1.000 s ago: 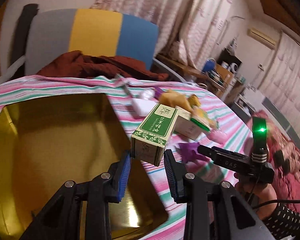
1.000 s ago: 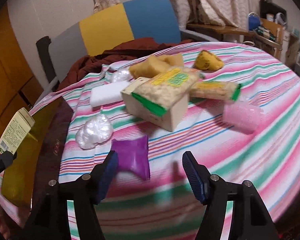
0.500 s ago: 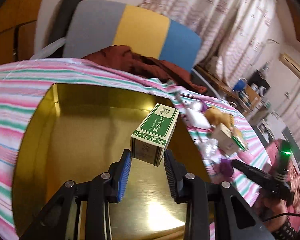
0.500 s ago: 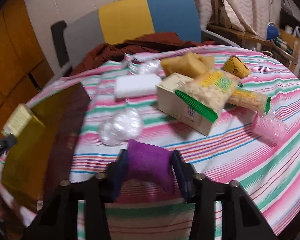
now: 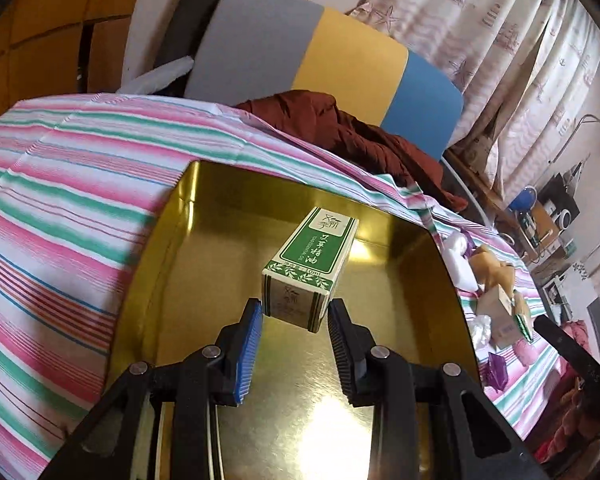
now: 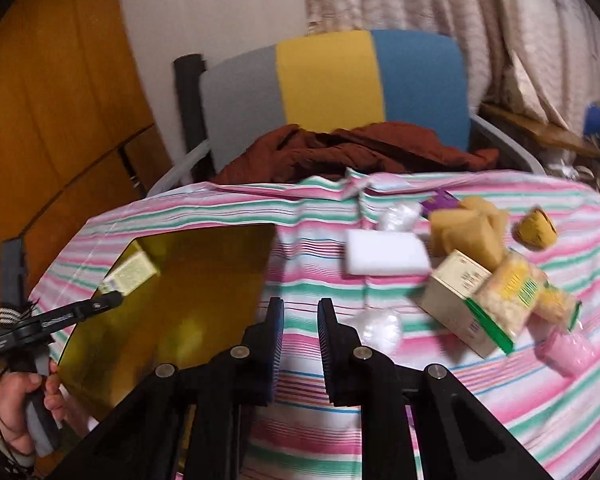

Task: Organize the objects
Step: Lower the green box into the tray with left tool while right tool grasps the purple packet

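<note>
A green-and-white carton (image 5: pixel 312 270) sits between the tips of my left gripper (image 5: pixel 296 320), over the inside of the gold tin tray (image 5: pixel 172 264). The blue pads stand a little off its sides. The carton shows small in the right wrist view (image 6: pixel 134 270) at the tray (image 6: pixel 204 280). My right gripper (image 6: pixel 300 320) is nearly closed with nothing between its pads, raised over the striped cloth beside the tray. A purple pouch (image 5: pixel 494 368) lies on the cloth at the far right in the left wrist view.
On the striped tablecloth (image 6: pixel 480 400) lie a white block (image 6: pixel 386 252), yellow sponges (image 6: pixel 466 228), a cardboard box with a snack bag (image 6: pixel 480 300), clear plastic wads (image 6: pixel 380 326) and a pink cup (image 6: pixel 568 350). A chair (image 6: pixel 332 80) with brown cloth (image 6: pixel 352 148) stands behind.
My left gripper carried the carton left over the tray and its pads have spread slightly. My right gripper closed on the purple pouch, then rose and swung left; the pouch is no longer between its pads.
</note>
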Motion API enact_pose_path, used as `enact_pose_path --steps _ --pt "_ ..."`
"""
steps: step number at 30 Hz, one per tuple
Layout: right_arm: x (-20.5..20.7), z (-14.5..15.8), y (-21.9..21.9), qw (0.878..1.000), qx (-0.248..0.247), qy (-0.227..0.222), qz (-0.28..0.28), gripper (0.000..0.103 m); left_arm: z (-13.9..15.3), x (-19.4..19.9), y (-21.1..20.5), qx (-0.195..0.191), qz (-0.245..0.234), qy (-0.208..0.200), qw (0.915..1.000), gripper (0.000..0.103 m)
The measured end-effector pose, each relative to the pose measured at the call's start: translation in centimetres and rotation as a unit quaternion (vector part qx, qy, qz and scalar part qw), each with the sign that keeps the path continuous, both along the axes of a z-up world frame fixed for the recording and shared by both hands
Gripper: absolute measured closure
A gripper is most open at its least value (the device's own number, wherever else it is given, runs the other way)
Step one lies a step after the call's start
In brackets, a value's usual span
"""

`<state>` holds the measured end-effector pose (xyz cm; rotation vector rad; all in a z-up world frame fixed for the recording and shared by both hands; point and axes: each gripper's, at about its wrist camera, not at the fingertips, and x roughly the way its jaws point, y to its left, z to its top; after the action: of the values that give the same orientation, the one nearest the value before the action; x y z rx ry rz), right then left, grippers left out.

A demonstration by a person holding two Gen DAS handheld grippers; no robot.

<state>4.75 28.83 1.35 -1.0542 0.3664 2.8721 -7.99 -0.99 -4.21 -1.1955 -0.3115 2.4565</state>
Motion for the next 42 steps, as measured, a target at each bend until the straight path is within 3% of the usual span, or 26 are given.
enact_pose_path --steps 3,6,7,9,10,16,18,20,23,24,26,30,31,32,33,34,37,39,42 --pt "0.1 -0.5 1.1 1.0 -0.028 -0.011 -0.005 0.088 -0.4 -0.5 -0.2 0.005 0.003 -0.008 1.0 0.069" --pt "0.8 -0.4 1.2 1.0 -0.001 -0.006 -0.02 0.086 -0.6 -0.5 -0.4 0.015 0.007 -0.016 0.9997 0.069" --pt "1.1 -0.5 1.7 0.999 0.01 -0.006 -0.039 0.08 -0.6 -0.4 -0.4 0.015 0.006 -0.016 0.9997 0.069" --pt "1.7 -1.2 2.7 0.997 0.019 -0.014 -0.072 0.03 -0.6 -0.2 -0.1 0.017 0.003 -0.015 0.9997 0.069" --pt "2.0 -1.8 3.1 0.996 0.021 -0.019 -0.084 0.023 -0.6 0.0 0.1 0.018 0.0 -0.014 0.9997 0.069" --pt "1.3 -6.8 4.6 0.992 0.015 -0.08 -0.099 0.027 -0.1 0.6 0.9 0.022 -0.011 -0.007 0.9997 0.069" --pt "1.1 -7.9 5.0 0.991 0.002 -0.088 -0.097 0.046 0.1 0.7 1.0 0.02 -0.011 -0.004 0.9997 0.069" --pt "0.9 -8.4 5.3 0.991 -0.008 -0.092 -0.095 0.045 0.4 0.8 1.0 0.018 -0.01 0.0 0.9998 0.069" --pt "1.2 -7.7 5.1 0.993 -0.004 -0.083 -0.088 0.053 0.4 0.7 0.9 0.018 -0.007 0.001 0.9998 0.069" --pt "1.3 -7.3 5.0 0.993 -0.005 -0.079 -0.087 0.073 0.4 0.7 0.8 0.018 -0.006 0.001 0.9998 0.069" --pt "1.2 -6.2 4.4 0.995 0.004 -0.067 -0.077 0.08 0.4 0.6 0.7 0.019 -0.003 -0.001 0.9998 0.069" --pt "0.7 -5.5 3.1 0.995 0.043 -0.069 -0.063 0.076 0.3 0.6 0.5 0.022 -0.001 -0.003 0.9998 0.069" --pt "0.7 -5.6 3.1 0.994 0.04 -0.073 -0.068 0.067 0.3 0.8 0.4 0.022 -0.001 -0.002 0.9998 0.069" --pt "0.9 -5.8 3.3 0.993 0.039 -0.08 -0.081 0.035 0.4 0.9 0.4 0.023 -0.002 -0.001 0.9997 0.069" --pt "1.2 -6.1 3.4 0.991 0.038 -0.082 -0.096 0.013 0.4 0.9 0.4 0.023 -0.002 -0.001 0.9997 0.069" --pt "1.6 -6.2 3.6 0.991 0.034 -0.078 -0.106 0.009 0.4 1.0 0.4 0.022 -0.002 0.001 0.9998 0.069" --pt "2.1 -7.1 3.8 0.991 0.016 -0.088 -0.103 0.015 0.5 1.1 0.6 0.021 -0.004 0.002 0.9998 0.069" --pt "1.8 -8.0 3.8 0.991 0.004 -0.101 -0.092 0.041 0.5 1.0 0.6 0.022 -0.005 0.0 0.9997 0.069" --pt "1.8 -8.4 4.1 0.991 -0.015 -0.098 -0.086 0.049 0.5 0.9 0.5 0.022 -0.003 0.001 0.9997 0.069"
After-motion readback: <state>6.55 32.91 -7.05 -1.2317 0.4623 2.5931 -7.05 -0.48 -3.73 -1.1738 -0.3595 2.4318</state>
